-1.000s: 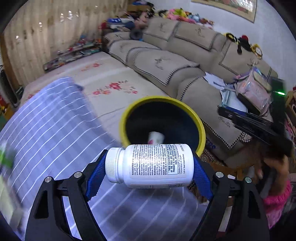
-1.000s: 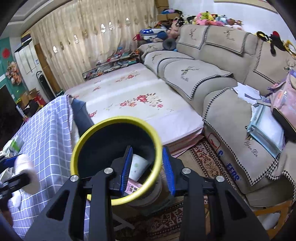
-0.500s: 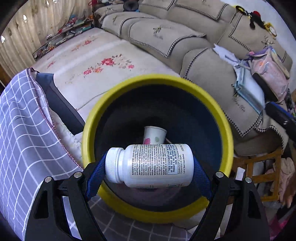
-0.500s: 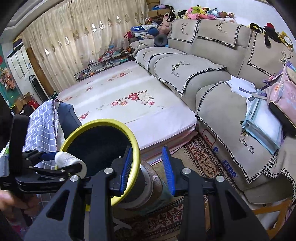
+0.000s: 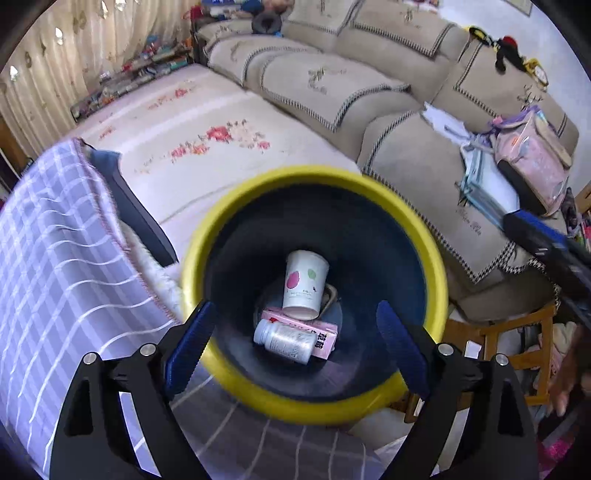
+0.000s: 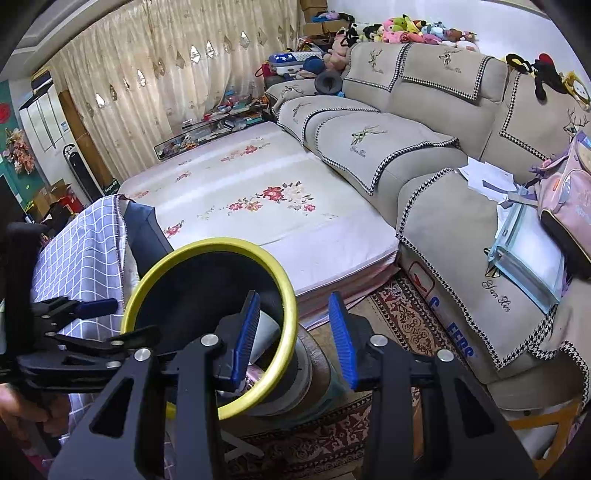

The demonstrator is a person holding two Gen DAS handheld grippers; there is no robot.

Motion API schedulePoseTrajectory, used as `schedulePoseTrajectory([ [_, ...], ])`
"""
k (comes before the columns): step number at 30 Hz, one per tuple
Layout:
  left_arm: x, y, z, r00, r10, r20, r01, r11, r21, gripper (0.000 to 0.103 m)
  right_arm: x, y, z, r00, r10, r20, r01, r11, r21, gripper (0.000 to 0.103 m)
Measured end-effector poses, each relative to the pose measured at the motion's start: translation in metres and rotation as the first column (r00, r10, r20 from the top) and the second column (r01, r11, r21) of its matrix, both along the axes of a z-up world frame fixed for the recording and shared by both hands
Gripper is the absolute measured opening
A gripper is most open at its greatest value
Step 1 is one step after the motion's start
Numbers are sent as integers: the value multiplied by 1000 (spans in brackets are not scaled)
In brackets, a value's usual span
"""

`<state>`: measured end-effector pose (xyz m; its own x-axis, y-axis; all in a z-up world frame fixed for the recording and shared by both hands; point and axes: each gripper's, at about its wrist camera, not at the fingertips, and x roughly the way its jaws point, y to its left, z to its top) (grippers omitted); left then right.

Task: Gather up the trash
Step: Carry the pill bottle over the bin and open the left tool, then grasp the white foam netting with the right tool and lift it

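Fingers of my left gripper (image 5: pixel 291 332) gape wide, empty, above the yellow-rimmed dark bin (image 5: pixel 439 273). Inside lie a white pill bottle (image 5: pixel 286 341), pink carton (image 5: pixel 317 330) and paper cup (image 5: pixel 304 284). My right gripper (image 6: pixel 293 332), part-open, apparently straddles the rim, gripping nothing.

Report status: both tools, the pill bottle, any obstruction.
Left tool open, empty. Right tool open, straddling bin rim. Pill bottle in bin on pink carton. No obstruction.

A beige sofa (image 6: pixel 424 110) flanks a floral mattress (image 6: pixel 258 195); plush toys (image 6: pixel 402 27) sit atop.
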<state>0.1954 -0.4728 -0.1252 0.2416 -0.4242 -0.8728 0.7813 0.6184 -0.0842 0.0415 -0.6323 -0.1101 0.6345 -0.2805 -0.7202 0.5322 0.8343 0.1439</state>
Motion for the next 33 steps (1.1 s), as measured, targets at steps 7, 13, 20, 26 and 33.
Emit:
schedulePoseTrajectory([
  [7,-34,90,68,991,103,86,-91,986,-141,93,1,22,7,999,37,-2,-37,999,-12,38],
  [13,-57,204,99,947,288,141,-255,943,-213,95,10,63,11,994,111,7,-111,994,-18,38],
  [20,-88,336,110,823,526,214,-479,845,-238,97,37,149,9,949,315,-13,-315,949,-19,38],
  [26,-110,440,105,695,686,215,-639,726,-254,97,60,235,4,860,510,-26,-510,860,2,38],
  [33,-130,505,93,597,778,198,-734,629,-256,97,72,347,7,664,748,-3,-747,663,36,51],
])
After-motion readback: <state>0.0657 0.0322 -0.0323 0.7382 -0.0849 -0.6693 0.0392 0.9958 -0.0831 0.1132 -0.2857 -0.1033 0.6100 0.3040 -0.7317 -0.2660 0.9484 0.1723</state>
